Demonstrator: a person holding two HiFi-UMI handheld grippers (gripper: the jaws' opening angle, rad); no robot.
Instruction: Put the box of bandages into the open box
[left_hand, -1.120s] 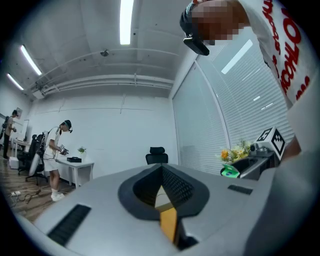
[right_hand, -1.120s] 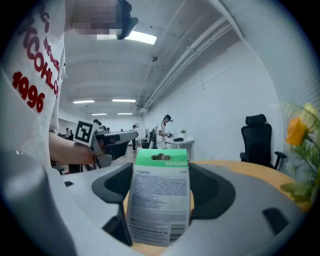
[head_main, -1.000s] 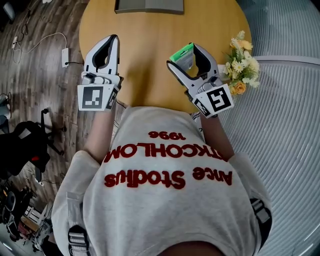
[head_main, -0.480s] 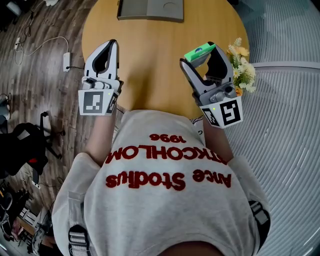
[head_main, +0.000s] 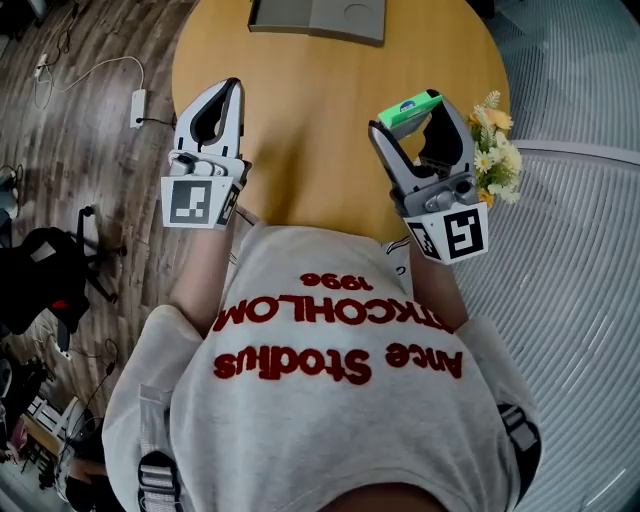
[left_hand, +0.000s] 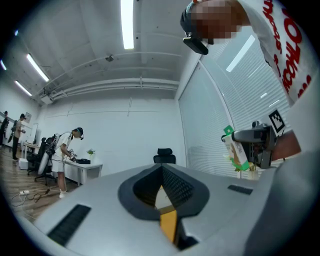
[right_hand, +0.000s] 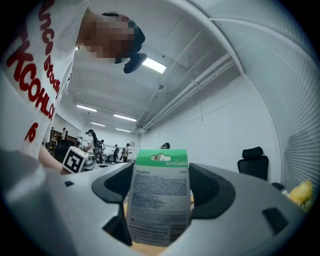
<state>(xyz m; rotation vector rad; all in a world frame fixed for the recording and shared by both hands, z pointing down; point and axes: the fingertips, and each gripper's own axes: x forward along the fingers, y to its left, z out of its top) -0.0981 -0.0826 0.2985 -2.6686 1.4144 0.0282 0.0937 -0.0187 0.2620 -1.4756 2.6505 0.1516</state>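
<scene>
Green-topped box of bandages (head_main: 406, 107) lifted clear of the wooden table (head_main: 300, 130), clamped between the narrow-set jaws of the right gripper (right_hand: 159, 200), near right. Pick-up looks done. Carry and drop into the open box (head_main: 300, 22) at the far edge not yet done. Left gripper (head_main: 222, 92) closed on nothing, near left.

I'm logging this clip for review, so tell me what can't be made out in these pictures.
1. Grey box, head view: cut off by the top edge, so its inside is unseen.
2. Bandage box print, right gripper view: too small and blurred to read.
3. Flowers, head view: partly behind the right gripper; what holds them is unseen.
4. Table near edge, head view: hidden by the person's torso.
</scene>
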